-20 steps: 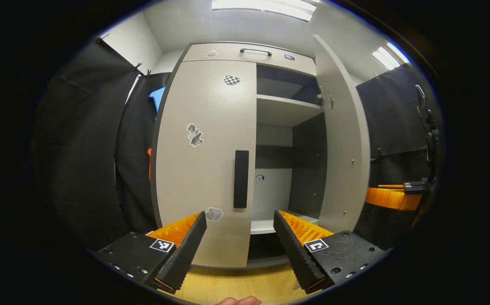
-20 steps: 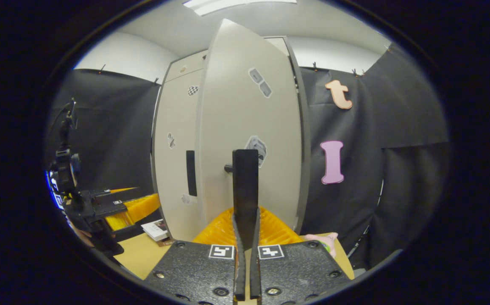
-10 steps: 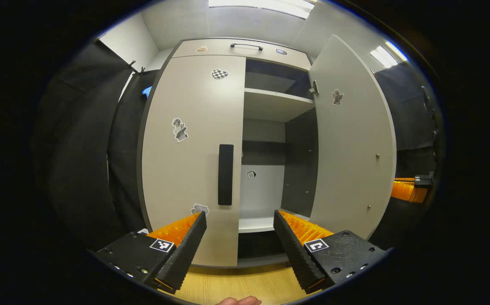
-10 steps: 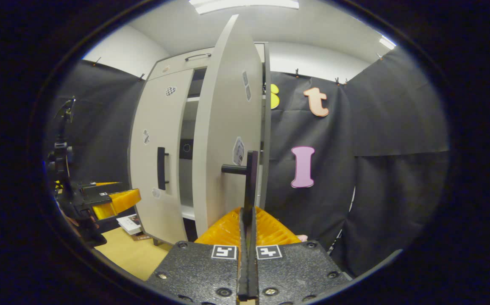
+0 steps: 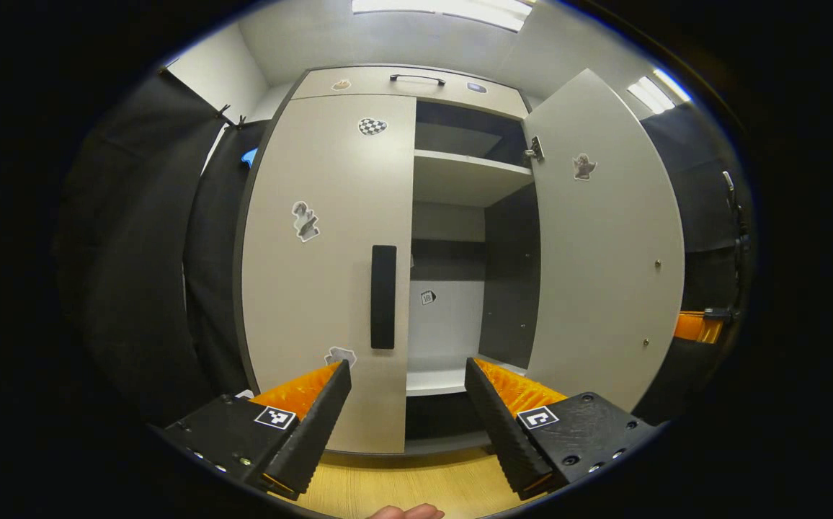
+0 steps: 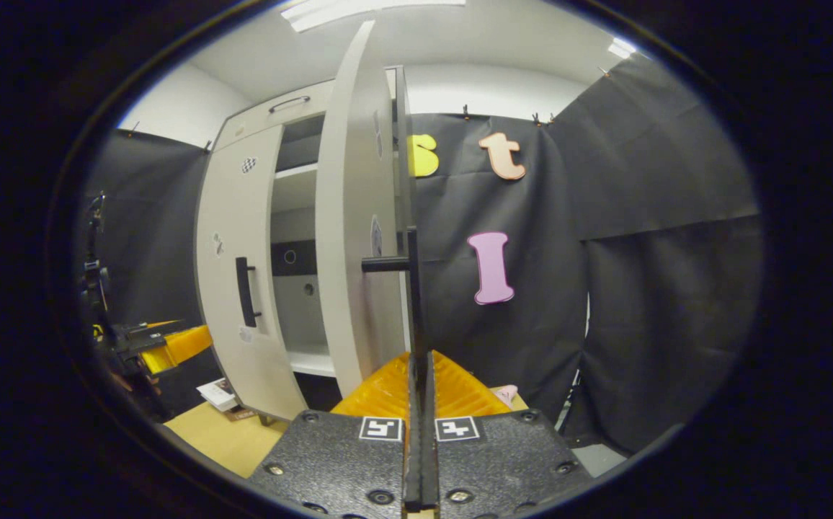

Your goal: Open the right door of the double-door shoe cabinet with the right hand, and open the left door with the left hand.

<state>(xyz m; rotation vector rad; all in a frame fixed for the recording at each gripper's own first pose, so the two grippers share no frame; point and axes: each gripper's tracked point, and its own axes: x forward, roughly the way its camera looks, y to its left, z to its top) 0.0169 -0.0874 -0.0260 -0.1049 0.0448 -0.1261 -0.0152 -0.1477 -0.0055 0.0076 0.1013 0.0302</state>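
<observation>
R tongs [image 6: 420,360] clamp R door handle [image 6: 411,288], door swung open; L tongs [image 5: 408,404] spread, facing closed L door [image 5: 323,274]

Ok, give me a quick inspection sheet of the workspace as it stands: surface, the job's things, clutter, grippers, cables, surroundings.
Surface: wooden floor in front of the cabinet.
Job's things: right door swung open, shelves exposed; left door shut, its handle untouched.
Clutter: booklet on the floor by the cabinet's left foot; something pink low behind the right door, too small to identify.
Grippers: right gripper shut on the right door's handle; left gripper open, short of the left door's handle.
Cables: nothing seen.
Surroundings: black cloth wall, white ceiling with lights.
</observation>
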